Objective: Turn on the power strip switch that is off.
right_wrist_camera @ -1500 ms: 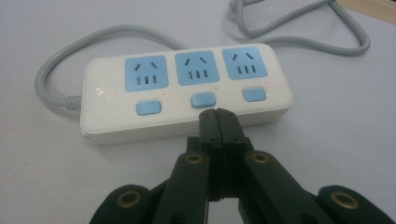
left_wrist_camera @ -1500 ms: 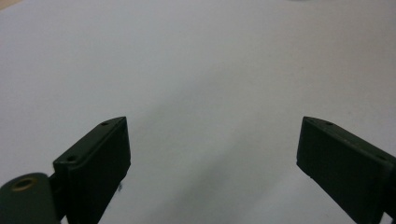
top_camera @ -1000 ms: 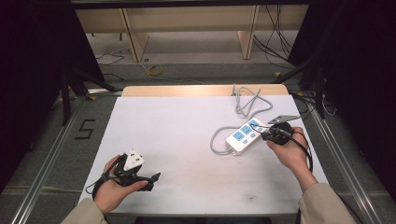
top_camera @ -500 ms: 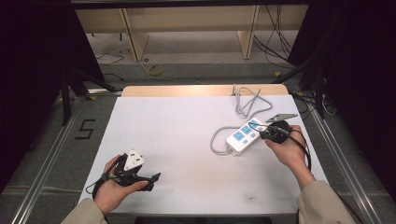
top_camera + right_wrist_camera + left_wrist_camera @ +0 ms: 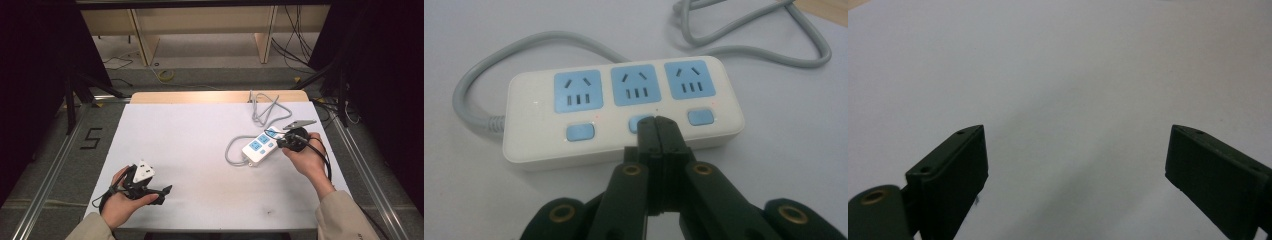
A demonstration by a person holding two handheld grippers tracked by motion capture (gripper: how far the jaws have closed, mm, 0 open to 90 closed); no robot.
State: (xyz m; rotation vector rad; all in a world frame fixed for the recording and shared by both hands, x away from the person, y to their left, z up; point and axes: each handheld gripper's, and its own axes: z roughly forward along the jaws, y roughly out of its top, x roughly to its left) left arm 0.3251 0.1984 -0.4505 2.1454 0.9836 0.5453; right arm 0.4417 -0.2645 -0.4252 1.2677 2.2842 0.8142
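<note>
White power strip (image 5: 624, 107) lies right of centre in the high view, on the white counter (image 5: 190, 145); three blue sockets, three blue switches. Its grey cord (image 5: 265, 107) loops toward the upper edge. Right tongs (image 5: 657, 125) pressed together, tips on the middle switch (image 5: 638, 123). Left tongs (image 5: 1075, 165), at the lower left, spread wide over bare counter, pinching nothing.

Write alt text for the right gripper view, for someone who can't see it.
The shut black tongs of the right gripper rest their tips on the middle blue switch of a white plastic power strip with three blue sockets. The strip lies on a white tabletop, and its grey cable loops away behind it.
</note>
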